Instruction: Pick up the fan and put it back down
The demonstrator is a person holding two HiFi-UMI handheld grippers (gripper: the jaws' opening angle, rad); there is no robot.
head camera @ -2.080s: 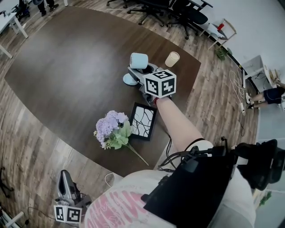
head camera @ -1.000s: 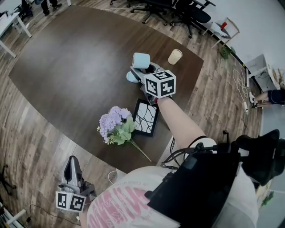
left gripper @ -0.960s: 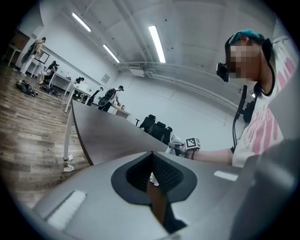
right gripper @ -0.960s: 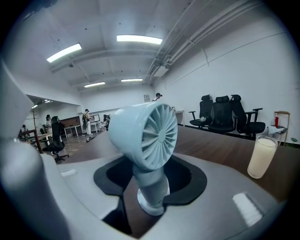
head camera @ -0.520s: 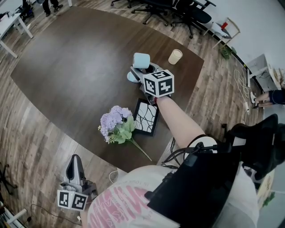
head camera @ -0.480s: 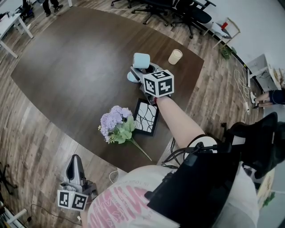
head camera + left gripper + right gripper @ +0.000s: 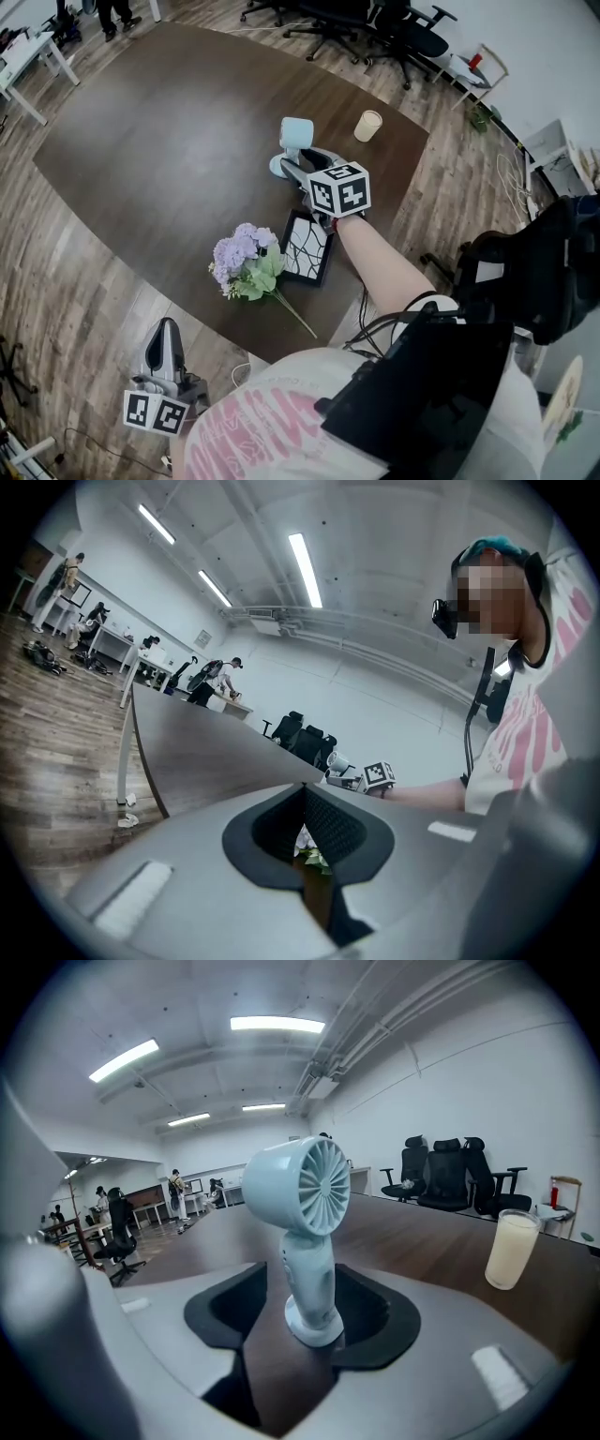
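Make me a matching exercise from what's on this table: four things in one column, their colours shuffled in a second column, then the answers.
Things:
1. fan
2. cup
3. flowers
4. picture frame

Colours:
A. purple with green leaves
B. black border, white inside with dark lines
C. pale blue
D. cream

Pairs: 1-C, 2-D, 3-A, 4-B

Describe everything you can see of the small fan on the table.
The fan is small, pale blue, smooth plastic by its look: a round head with a radial grille, a slim handle, a flared round foot. It stands upright on the dark wooden table, not lifted. The jaws of the right gripper flank its handle and are opening; no pad visibly presses it.
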